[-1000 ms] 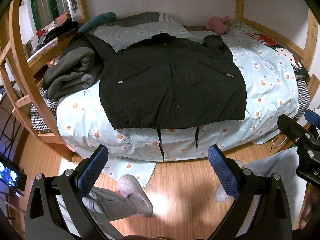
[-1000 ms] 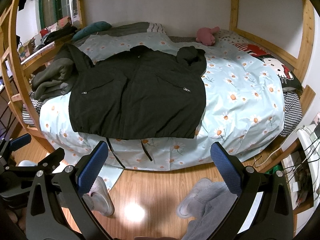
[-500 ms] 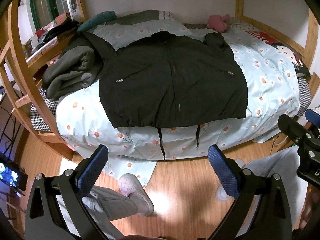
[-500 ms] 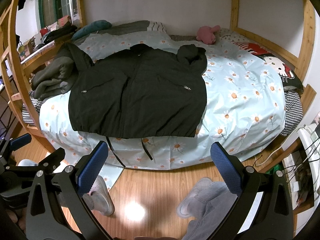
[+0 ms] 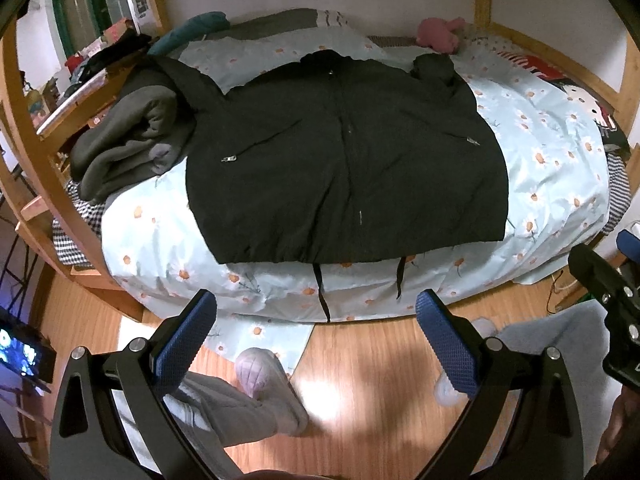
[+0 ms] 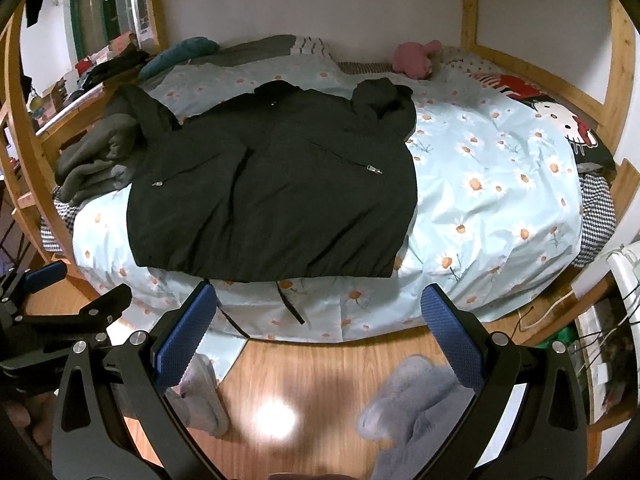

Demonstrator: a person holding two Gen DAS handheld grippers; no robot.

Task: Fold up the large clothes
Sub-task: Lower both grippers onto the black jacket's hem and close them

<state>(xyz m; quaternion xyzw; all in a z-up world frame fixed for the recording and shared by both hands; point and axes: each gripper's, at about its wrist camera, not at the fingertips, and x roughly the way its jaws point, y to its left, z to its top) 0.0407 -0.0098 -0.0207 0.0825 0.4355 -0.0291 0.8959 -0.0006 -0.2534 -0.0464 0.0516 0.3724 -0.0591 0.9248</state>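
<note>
Jacket (image 5: 348, 168) flat on bed (image 5: 560, 184), zipped, hem at near edge (drawcords hanging over). Left gripper (image 5: 316, 340) and right gripper (image 6: 318, 330) both spread wide, empty, above floor (image 5: 360, 364).

The jacket (image 5: 344, 168) lies flat on the bed (image 5: 560, 168), hem at the near edge. Folded blankets (image 5: 128, 144) sit left; what seems a plush toy (image 5: 438, 34) lies far right.

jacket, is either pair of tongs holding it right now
No, the jacket lies flat on the bed, while the left tongs and right tongs hang open over the floor, short of it.
</note>
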